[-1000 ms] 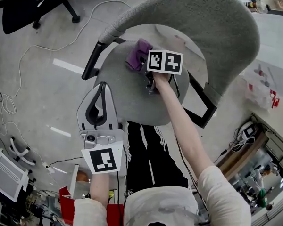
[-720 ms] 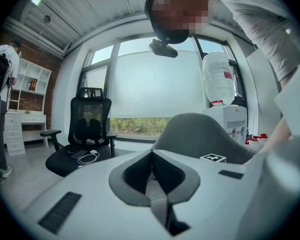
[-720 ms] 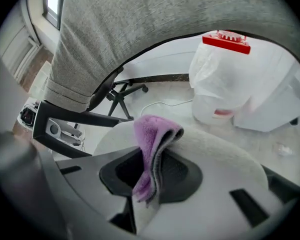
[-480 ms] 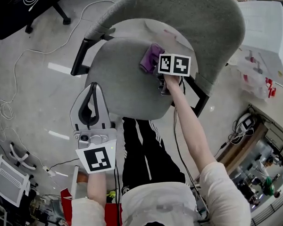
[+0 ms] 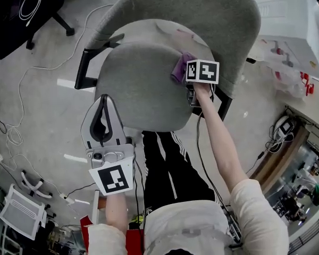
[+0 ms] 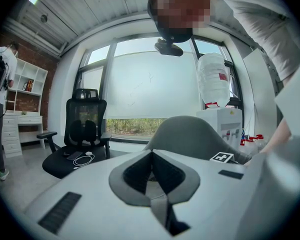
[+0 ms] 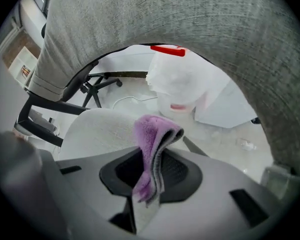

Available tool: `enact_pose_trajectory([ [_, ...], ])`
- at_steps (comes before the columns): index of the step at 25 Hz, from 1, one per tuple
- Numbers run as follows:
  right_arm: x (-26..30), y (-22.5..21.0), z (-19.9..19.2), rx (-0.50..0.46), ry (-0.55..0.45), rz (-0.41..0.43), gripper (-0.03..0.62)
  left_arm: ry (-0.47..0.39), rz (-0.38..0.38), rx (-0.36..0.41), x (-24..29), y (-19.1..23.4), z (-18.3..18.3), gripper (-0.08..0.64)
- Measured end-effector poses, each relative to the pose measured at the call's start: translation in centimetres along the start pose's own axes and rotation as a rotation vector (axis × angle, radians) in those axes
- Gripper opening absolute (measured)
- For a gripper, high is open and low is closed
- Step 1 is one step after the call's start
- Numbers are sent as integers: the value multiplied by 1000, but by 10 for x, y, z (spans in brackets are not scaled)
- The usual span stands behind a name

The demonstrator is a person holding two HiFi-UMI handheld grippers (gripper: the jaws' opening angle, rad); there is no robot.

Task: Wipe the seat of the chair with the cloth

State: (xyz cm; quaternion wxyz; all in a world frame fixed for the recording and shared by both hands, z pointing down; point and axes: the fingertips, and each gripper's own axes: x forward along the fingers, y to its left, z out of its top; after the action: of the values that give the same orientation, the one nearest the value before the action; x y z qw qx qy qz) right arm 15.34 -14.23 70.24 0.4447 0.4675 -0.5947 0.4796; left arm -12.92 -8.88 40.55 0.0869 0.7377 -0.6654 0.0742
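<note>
The cloth (image 7: 151, 134) is clamped in the jaws of the right gripper (image 7: 152, 166) (a purple fold juts ahead of them, over the chair seat (image 7: 97, 126)). The jaws of the left gripper (image 6: 151, 171) are pressed together, empty.

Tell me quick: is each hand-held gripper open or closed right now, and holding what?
Left hand-held gripper: closed, holding nothing.
Right hand-held gripper: closed on the purple cloth.

Bright daylight from the window (image 6: 152, 86); fisheye bending at edges, near foreground blurred.
</note>
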Motion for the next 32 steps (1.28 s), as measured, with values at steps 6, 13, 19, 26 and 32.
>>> enact_pose_trajectory([
  [6,-12,-32,-8,-63,25,-148,86,-1,-11,30,0,-6,11,12],
  [13,-16,-49,-13,-61,52,-209,87,-4,16,39,-4,2,20,12],
  [19,-16,-49,-11,-70,48,-209,86,6,24,39,-11,4,21,12],
  [26,-53,-4,12,5,-135,-32,87,-12,106,46,-27,35,28,12],
  [32,-45,139,18,-49,-189,329,87,-5,139,48,-40,51,20,12],
])
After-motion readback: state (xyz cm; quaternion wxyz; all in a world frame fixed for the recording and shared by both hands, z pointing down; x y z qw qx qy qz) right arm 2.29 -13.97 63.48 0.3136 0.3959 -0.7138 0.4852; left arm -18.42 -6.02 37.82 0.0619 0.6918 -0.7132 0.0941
